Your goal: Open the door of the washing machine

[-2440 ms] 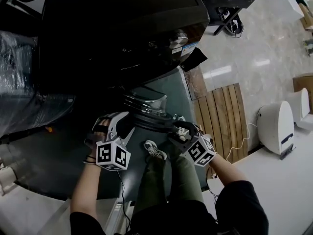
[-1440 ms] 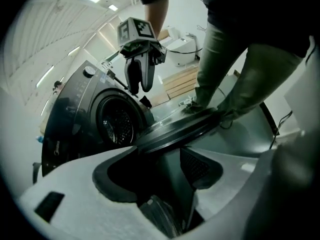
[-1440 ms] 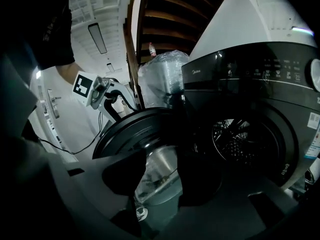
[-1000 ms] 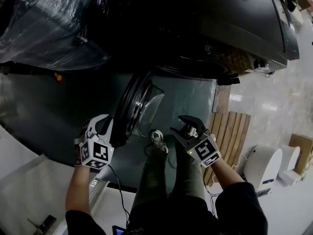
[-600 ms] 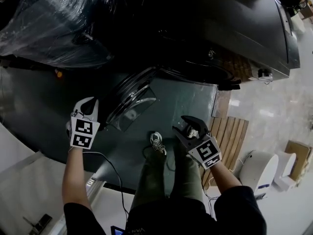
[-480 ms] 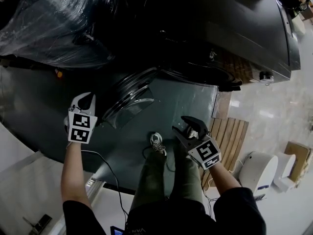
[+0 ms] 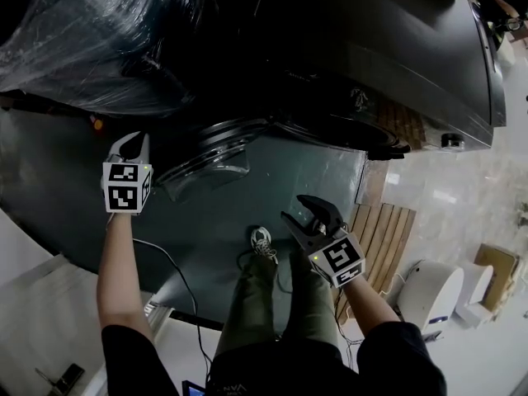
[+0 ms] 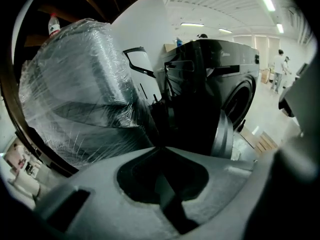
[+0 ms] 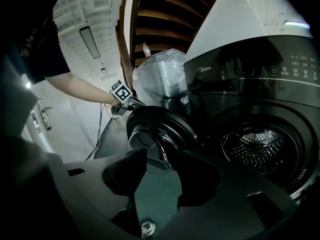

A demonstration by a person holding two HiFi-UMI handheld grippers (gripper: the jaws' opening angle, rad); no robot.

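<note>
The black front-loading washing machine (image 7: 371, 48) fills the top of the head view, and its round glass door (image 7: 206, 151) stands swung wide open to the left. In the right gripper view the door (image 9: 160, 129) hangs left of the bare steel drum (image 9: 260, 151). My left gripper (image 7: 132, 143) is just left of the door's outer rim. Its jaws (image 8: 160, 148) are shut with nothing between them. The right gripper view shows it (image 9: 127, 104) at the rim's upper left. My right gripper (image 7: 307, 213) hovers open and empty in front of the machine, aimed at the door (image 9: 162, 159).
A plastic-wrapped appliance (image 7: 91, 40) stands left of the machine. A wooden slat mat (image 7: 379, 238) and a white device (image 7: 437, 291) lie on the floor to the right. My shoe (image 7: 261, 242) and a cable (image 7: 165, 262) are on the dark mat below the door.
The door has swung further open to the left. My left gripper has moved left and up along its rim and its jaws have closed. The right gripper has shifted only slightly.
</note>
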